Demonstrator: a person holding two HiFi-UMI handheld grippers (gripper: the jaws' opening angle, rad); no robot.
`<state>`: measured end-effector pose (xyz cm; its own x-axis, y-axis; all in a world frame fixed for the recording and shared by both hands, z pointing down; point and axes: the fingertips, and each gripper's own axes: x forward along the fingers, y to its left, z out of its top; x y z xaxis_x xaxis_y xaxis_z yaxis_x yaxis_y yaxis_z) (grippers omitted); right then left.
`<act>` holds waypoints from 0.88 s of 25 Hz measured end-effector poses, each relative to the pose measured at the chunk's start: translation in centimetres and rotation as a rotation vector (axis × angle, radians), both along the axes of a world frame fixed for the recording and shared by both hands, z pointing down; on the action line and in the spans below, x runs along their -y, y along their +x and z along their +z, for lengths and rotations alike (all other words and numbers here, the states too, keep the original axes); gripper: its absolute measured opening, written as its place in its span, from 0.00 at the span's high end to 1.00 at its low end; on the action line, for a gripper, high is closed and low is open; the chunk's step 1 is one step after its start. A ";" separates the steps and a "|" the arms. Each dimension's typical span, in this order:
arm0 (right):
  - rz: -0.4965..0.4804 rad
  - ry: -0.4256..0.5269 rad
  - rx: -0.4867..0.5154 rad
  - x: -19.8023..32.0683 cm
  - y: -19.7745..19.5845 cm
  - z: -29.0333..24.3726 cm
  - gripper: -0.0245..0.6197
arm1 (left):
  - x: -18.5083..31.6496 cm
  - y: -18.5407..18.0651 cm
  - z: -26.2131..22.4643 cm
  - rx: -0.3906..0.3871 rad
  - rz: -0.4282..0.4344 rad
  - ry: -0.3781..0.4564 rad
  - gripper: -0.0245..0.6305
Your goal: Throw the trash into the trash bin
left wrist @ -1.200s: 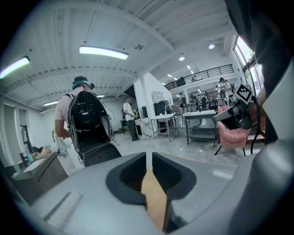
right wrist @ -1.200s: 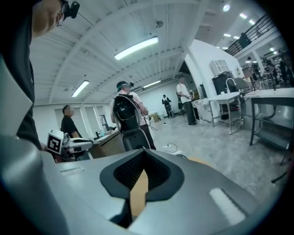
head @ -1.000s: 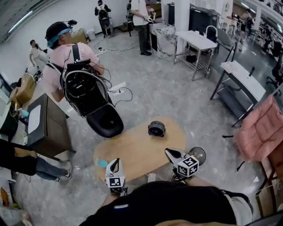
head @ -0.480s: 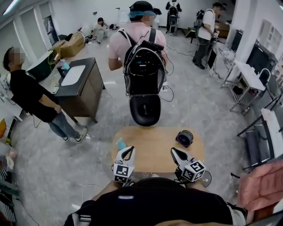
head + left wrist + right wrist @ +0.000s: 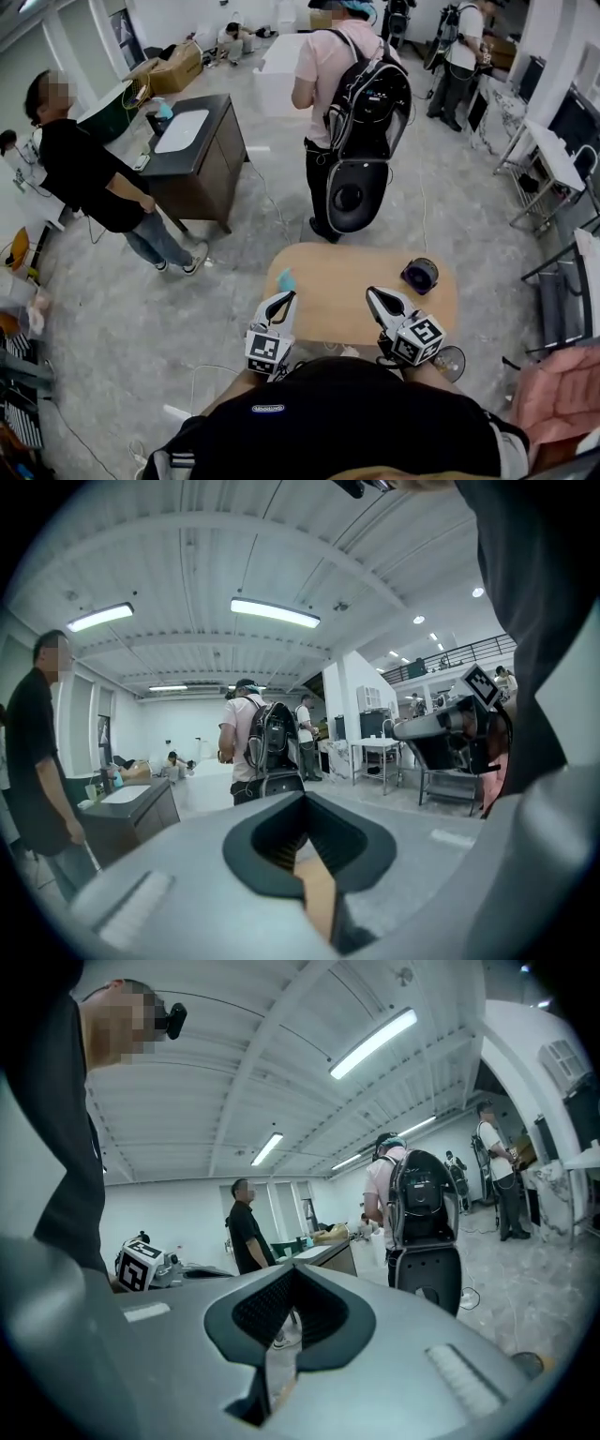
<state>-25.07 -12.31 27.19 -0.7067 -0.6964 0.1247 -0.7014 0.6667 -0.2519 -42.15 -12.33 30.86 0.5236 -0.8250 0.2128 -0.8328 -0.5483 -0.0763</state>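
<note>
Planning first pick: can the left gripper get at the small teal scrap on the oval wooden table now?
Probably yes. The left gripper hangs just short of the small teal scrap near the oval wooden table's left edge, with nothing between them. Its jaws are shut, so it must open first.

Head camera looked steeply down from above the wearer, with the table (image 5: 328, 286) at lower centre. Cameras on the left gripper (image 5: 289, 296) and right gripper (image 5: 370, 292) sat close behind their jaws, facing roughly level. All three views shared the backpack wearer (image 5: 354, 108).
</note>
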 end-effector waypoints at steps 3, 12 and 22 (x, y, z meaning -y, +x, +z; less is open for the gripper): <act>0.002 0.019 -0.010 -0.3 -2.4 -0.7 0.92 | -0.1 -1.9 -0.6 -0.002 0.018 0.005 0.96; 0.080 0.037 -0.038 -1.0 -7.5 -2.6 0.92 | -0.5 -6.7 -3.1 -0.020 0.098 0.037 0.96; 0.103 0.089 -0.068 -2.7 -5.6 -2.0 0.92 | -1.2 -4.0 -2.6 -0.024 0.163 0.035 0.96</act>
<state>-30.67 -9.58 25.17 -0.6230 -0.7752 0.1048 -0.7807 0.6079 -0.1446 -46.15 -11.09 28.25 0.6558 -0.7353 0.1710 -0.7348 -0.6737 -0.0790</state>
